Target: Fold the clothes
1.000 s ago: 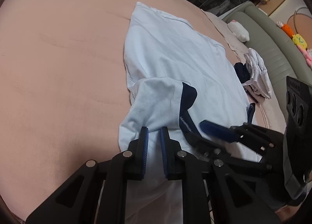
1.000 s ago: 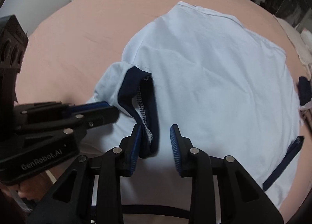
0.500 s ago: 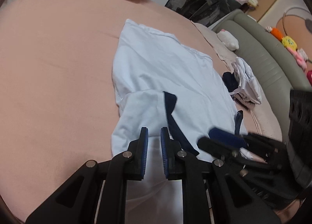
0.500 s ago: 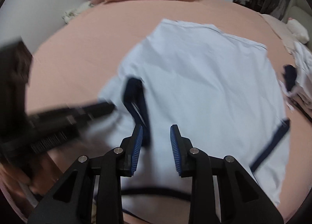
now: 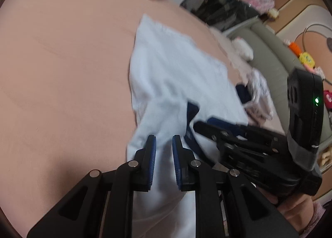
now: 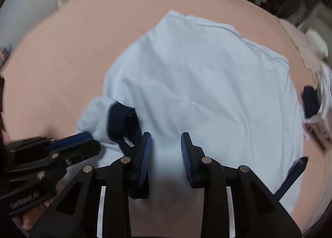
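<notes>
- Pale blue tee (image 6: 197,84) lies flat on the pink bed (image 5: 62,72), navy-cuffed sleeve (image 6: 122,122) folded inward.
- Left hand-held gripper (image 5: 164,144): jaws just opened a bit, nothing between.
- Right hand-held gripper (image 6: 166,144): apart, empty.
- We reckon sleeve step's done; next we need other sleeve, w/ fresh pinch.

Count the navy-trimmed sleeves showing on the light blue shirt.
2. One sleeve is folded onto the shirt at its left side, just ahead of the left gripper. The other sleeve's navy cuff pokes out at the shirt's lower right edge; the rest of that sleeve is hidden.
</notes>
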